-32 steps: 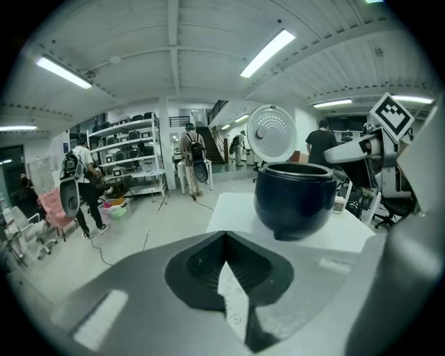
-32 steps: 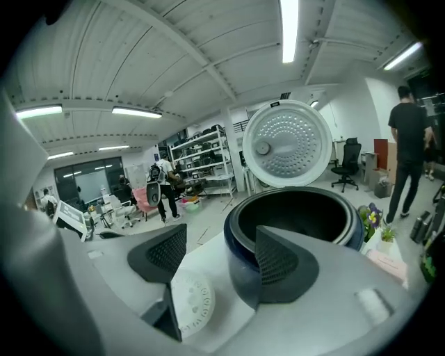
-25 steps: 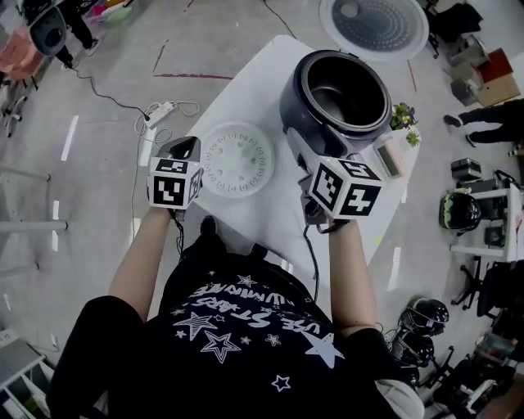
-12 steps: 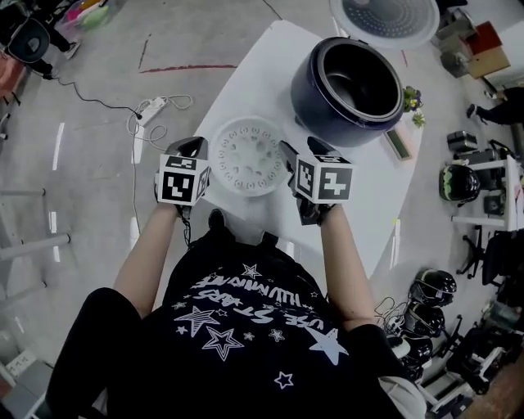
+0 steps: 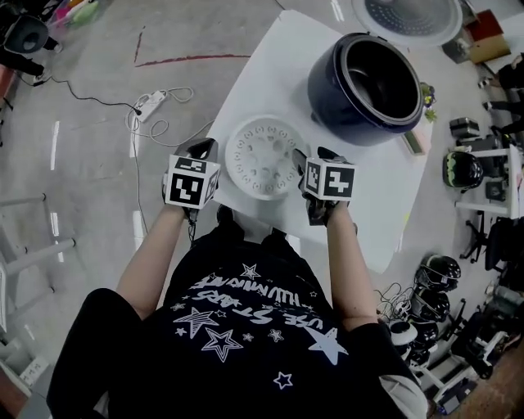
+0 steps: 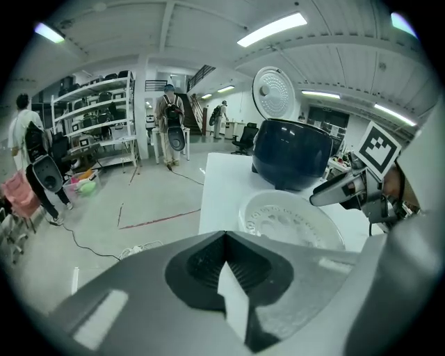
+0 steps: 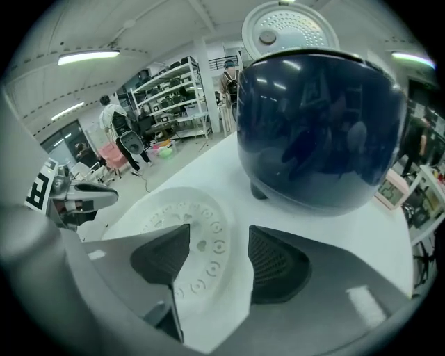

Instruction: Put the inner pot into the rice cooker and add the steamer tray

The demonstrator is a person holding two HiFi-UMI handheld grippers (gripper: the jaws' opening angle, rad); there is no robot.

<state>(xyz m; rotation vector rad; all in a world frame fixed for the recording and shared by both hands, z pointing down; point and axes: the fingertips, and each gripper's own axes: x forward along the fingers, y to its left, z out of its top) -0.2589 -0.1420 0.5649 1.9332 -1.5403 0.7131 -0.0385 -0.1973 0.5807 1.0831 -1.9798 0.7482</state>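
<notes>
A white perforated steamer tray (image 5: pixel 262 155) lies on the white table (image 5: pixel 270 74), near its front edge. Behind it to the right stands the dark blue rice cooker (image 5: pixel 372 78), its lid (image 5: pixel 407 18) swung up. The cooker's hollow is dark and smooth; I cannot tell whether the inner pot is in it. My right gripper (image 5: pixel 298 161) is open at the tray's right edge, and in the right gripper view (image 7: pixel 219 231) the tray's rim (image 7: pixel 177 215) lies between the jaws. My left gripper (image 5: pixel 201 150) is shut beside the tray's left edge, holding nothing (image 6: pixel 224 233).
A small plant (image 5: pixel 426 94) and a flat pinkish item (image 5: pixel 416 141) sit at the table's right edge behind the cooker. A power strip with cables (image 5: pixel 151 104) lies on the floor to the left. Helmets (image 5: pixel 463 168) and gear crowd the floor at right.
My right gripper has come away from the cooker's front and moved left and nearer, to the tray's right edge. The left gripper stayed by the tray's left side.
</notes>
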